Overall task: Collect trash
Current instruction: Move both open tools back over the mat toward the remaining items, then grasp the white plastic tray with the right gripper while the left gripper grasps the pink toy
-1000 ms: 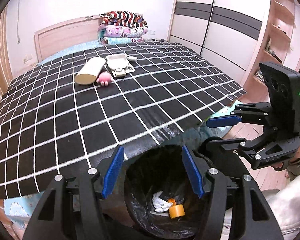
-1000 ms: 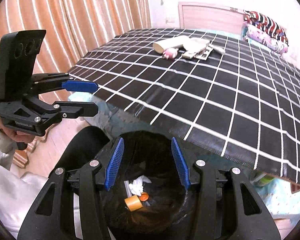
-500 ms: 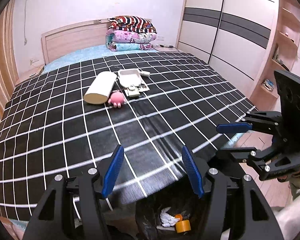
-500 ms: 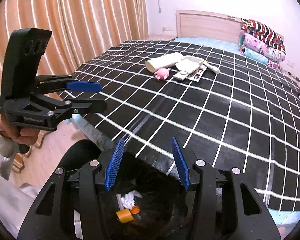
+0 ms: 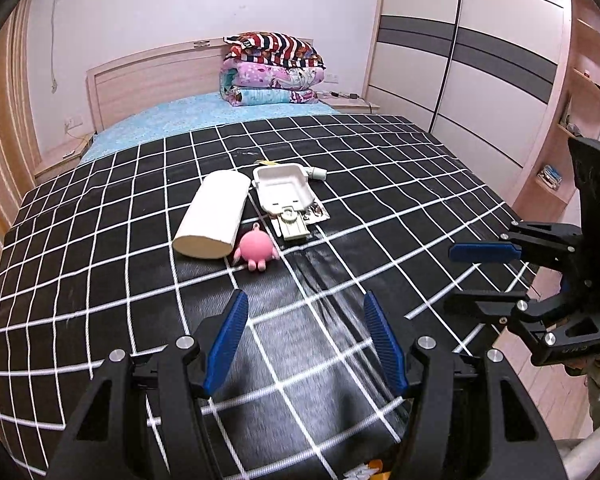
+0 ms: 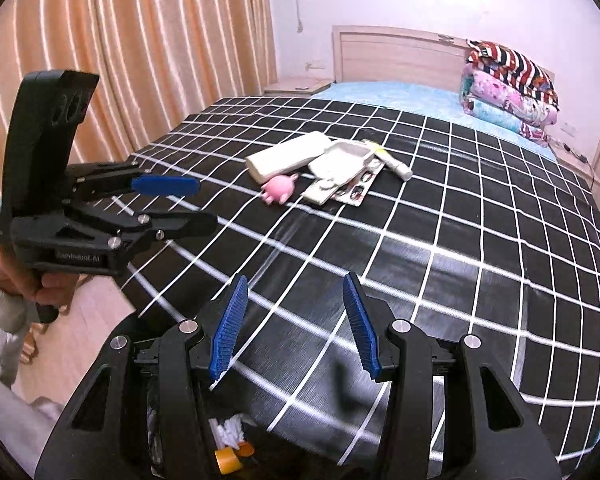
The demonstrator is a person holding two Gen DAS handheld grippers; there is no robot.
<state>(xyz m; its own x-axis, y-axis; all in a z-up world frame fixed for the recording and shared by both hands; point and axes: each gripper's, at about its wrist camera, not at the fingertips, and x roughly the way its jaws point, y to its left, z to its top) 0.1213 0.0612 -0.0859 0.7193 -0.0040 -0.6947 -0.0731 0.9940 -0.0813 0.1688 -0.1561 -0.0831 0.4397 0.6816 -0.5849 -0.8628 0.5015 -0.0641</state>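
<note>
A cluster of items lies mid-bed on the black checked cover (image 5: pixel 100 280): a white paper tube (image 5: pixel 214 214) (image 6: pixel 284 156), a pink toy (image 5: pixel 256 250) (image 6: pixel 279 189), a white plastic tray (image 5: pixel 285 192) (image 6: pixel 340 160), a flat white piece with a printed card (image 5: pixel 300 222) (image 6: pixel 340 190), and a small white tube (image 6: pixel 394 164). My left gripper (image 5: pixel 306 320) (image 6: pixel 180 200) is open and empty over the bed's foot. My right gripper (image 6: pixel 294 320) (image 5: pixel 464 276) is open and empty beside it. The black bin with white paper (image 6: pixel 228 430) and an orange tape roll (image 6: pixel 226 460) is below.
Folded quilts (image 5: pixel 272 68) are stacked by the wooden headboard (image 5: pixel 152 84). A wardrobe (image 5: pixel 480 60) and shelves (image 5: pixel 572 120) stand on the right. Curtains (image 6: pixel 120 60) hang on the left. The wooden floor (image 6: pixel 72 340) lies by the bed's foot.
Both grippers have risen from over the bin and tilted up toward the bed. The bin has dropped to the bottom edge of both views. Both stay open.
</note>
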